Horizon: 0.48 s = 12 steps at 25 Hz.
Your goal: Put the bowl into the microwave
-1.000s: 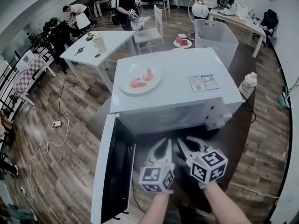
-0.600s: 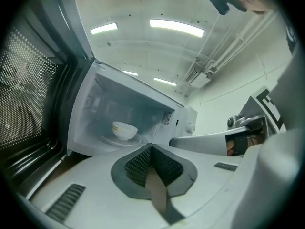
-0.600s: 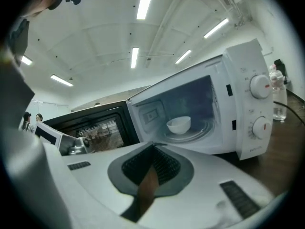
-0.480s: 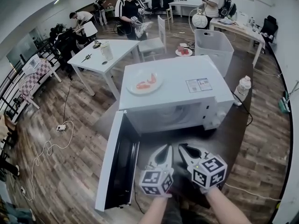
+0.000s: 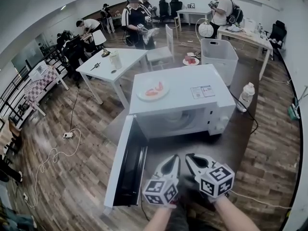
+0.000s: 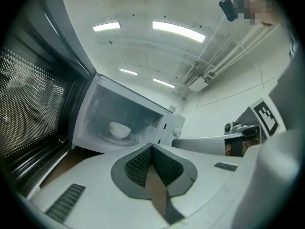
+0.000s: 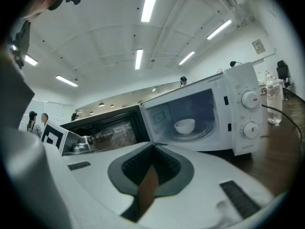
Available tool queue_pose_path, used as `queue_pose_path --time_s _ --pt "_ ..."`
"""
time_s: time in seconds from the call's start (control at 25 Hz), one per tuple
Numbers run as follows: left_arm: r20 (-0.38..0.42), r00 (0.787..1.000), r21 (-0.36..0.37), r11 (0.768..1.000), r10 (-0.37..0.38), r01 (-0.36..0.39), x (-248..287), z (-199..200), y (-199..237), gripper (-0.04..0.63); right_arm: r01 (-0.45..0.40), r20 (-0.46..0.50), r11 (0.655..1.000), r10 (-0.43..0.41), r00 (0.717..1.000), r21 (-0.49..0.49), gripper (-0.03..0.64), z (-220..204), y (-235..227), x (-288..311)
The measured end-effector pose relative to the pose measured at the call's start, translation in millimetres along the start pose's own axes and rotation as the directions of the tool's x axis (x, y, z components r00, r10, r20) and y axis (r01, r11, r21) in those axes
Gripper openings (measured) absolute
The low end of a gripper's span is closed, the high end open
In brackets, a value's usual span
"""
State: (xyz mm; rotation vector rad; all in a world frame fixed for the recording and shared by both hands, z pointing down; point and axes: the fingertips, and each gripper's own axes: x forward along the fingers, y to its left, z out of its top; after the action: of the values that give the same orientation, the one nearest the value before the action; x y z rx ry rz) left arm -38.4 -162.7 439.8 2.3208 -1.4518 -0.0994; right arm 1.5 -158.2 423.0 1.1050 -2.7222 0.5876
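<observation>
The left gripper (image 6: 151, 149) is seen with its two jaws pressed together and nothing between them. The right gripper (image 7: 152, 148) is likewise closed and empty. In the head view the pair, left gripper (image 5: 174, 160) and right gripper (image 5: 190, 158), are held just beside each other, low and in front of the microwave oven (image 5: 183, 102), with their tips pointed at its open cavity.

Straight ahead of both sets of jaws, well apart from them, the white bowl (image 6: 119, 129) is found. It is already set upright on the glass turntable (image 6: 110, 139) inside the cavity, and is touched by neither gripper. The same bowl (image 7: 184, 126) is shown centred in the cavity from the right gripper view, so the placing itself is judged to be done.

What is left is judged to be the door. The microwave door (image 5: 126, 170) is hinged at the cavity's left edge and is swung fully out. Its long edge is run from the oven toward the person, along the left of the left gripper. It is seen close at the left of the left gripper view (image 6: 28, 109) and farther off in the right gripper view (image 7: 102, 128). The left gripper is therefore judged the nearer one for pushing the door shut, by a sweep of its free edge round toward the oven front.
</observation>
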Motion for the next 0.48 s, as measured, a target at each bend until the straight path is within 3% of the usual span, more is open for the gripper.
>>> queue_pose_path --time_s 0.48 --pt "-0.021 0.998 0.003 0.998 -0.055 0.055 -33 2 -33 0.012 -0.047 -0.006 0.999 0.047 0.999 -0.017 0.001 0 31 -37"
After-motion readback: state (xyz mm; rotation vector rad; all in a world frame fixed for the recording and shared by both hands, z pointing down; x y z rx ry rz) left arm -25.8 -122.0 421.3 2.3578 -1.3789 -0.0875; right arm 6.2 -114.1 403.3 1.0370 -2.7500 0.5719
